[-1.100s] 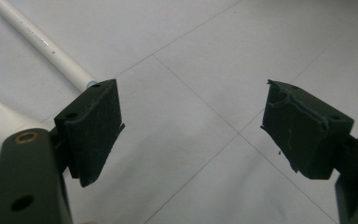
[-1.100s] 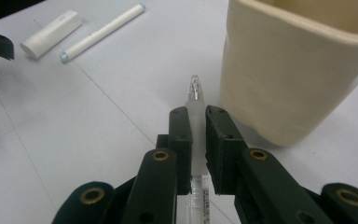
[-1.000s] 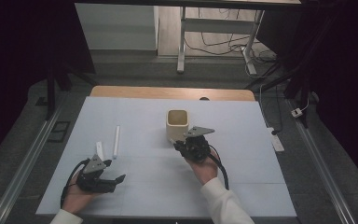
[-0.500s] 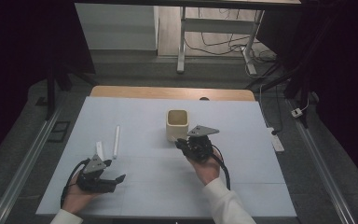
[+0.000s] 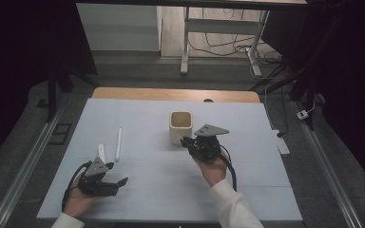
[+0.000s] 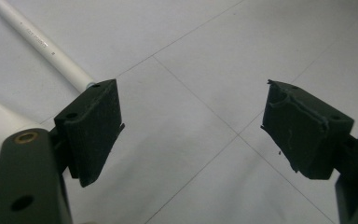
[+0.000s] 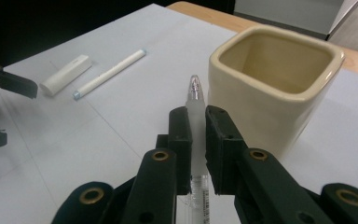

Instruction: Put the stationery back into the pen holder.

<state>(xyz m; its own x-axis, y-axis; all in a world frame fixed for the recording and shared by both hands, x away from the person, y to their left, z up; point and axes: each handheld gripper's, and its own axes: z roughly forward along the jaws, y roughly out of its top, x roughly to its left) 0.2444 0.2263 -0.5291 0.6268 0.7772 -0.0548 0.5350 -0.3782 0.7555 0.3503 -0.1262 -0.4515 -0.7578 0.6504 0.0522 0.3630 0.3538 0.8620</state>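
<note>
My right gripper [image 7: 196, 122] is shut on a clear plastic pen [image 7: 195, 91], whose tip points forward, just left of a cream square cup [image 7: 272, 84]. In the high view the right gripper [image 5: 187, 141] hovers at the near right side of the cup [image 5: 180, 126]. My left gripper [image 6: 191, 126] stands open over bare table with nothing between its fingers. In the high view the left gripper [image 5: 116, 183] rests near the table's front left. A white pen [image 5: 119, 144] and a short white cap-like piece [image 5: 102, 153] lie just beyond it.
The white table cover [image 5: 138, 118] has a wooden table edge [image 5: 171, 94] at the back. Beyond it stand desk legs with cables [image 5: 228, 45] on the floor. In the right gripper view the white pen [image 7: 109, 73] and white piece [image 7: 65, 74] lie at far left.
My right gripper has drifted slightly to the right with the clear pen in it. The left gripper has stayed where it was.
</note>
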